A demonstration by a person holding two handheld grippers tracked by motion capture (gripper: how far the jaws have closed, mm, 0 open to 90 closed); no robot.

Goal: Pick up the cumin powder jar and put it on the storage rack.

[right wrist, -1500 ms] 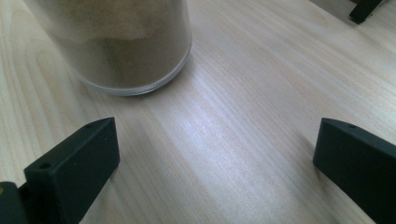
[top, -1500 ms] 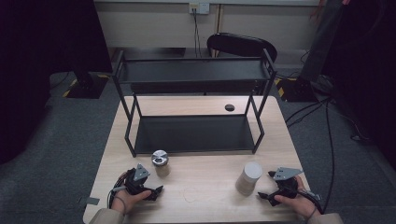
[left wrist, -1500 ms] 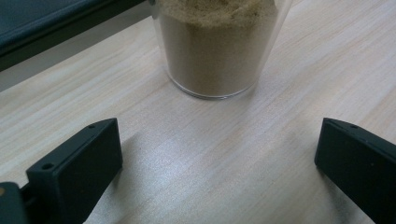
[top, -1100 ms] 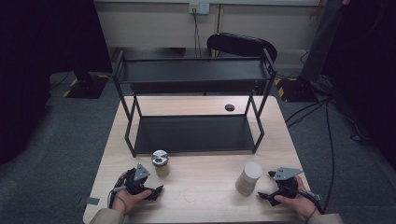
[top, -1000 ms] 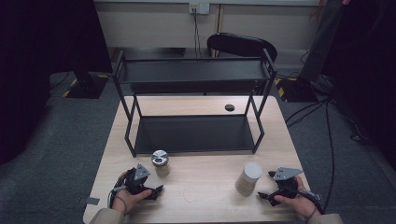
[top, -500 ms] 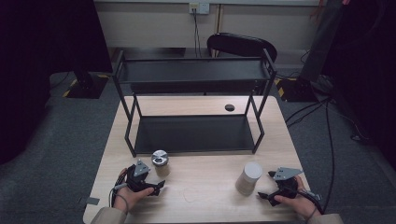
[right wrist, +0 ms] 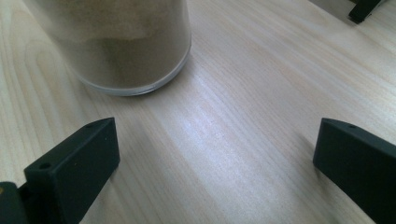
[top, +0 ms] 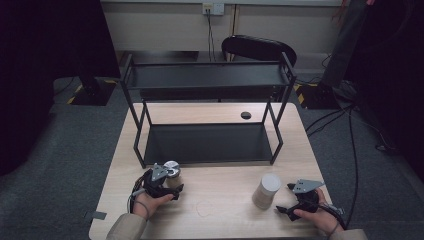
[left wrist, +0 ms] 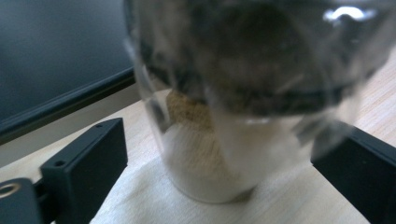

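Glass jar (left wrist: 243,107) with a metal lid sits between the jaws of my left tongs (top: 167,186), standing upright on the bench (top: 220,200) just in front of the rack's lower shelf (top: 207,142). Those jaws have just been closing in, yet in the left gripper view a gap shows between the left jaw and the glass, so they are still apart and not pressing. Inside the jar I see pale powder at the bottom and a darker grainy layer above it. My left hand (top: 150,200) lies low on the bench, forearm coming in from the near edge. My right tongs (top: 295,202) rest on the bench too, jaws spread wide over bare wood. Just beside them stands a second jar (top: 266,190), upright, filled with tan powder and outside the jaws.
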